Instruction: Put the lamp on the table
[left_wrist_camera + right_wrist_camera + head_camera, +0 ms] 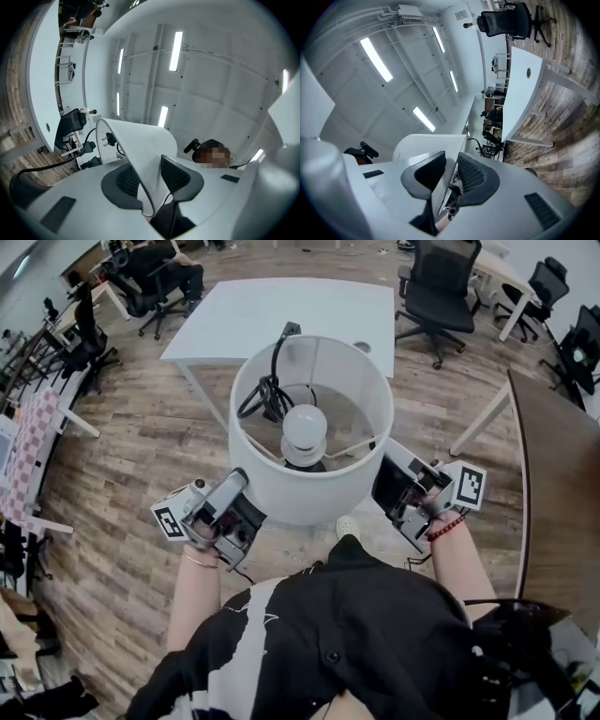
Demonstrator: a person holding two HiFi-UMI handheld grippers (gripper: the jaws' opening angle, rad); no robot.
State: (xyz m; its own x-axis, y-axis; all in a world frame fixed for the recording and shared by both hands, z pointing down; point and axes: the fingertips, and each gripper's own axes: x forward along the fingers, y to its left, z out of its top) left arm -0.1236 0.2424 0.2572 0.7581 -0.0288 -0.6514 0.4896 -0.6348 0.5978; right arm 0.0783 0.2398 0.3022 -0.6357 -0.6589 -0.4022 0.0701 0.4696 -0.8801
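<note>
I look down into a white lamp with a cylindrical shade (309, 479), a round bulb (305, 432) and a black cord with a plug (272, 381) coiled inside. The lamp hangs in the air in front of the person. My left gripper (239, 486) is shut on the shade's lower left wall, and in the left gripper view the shade wall (140, 154) passes between the black pads (176, 176). My right gripper (389, 474) is shut on the shade's right wall (445, 180). A white table (281, 320) stands just beyond the lamp.
Black office chairs (441, 287) stand behind the white table. A dark wooden table (558, 484) is at the right edge. More desks and chairs (80, 334) line the left side. The floor is wooden planks (141, 456).
</note>
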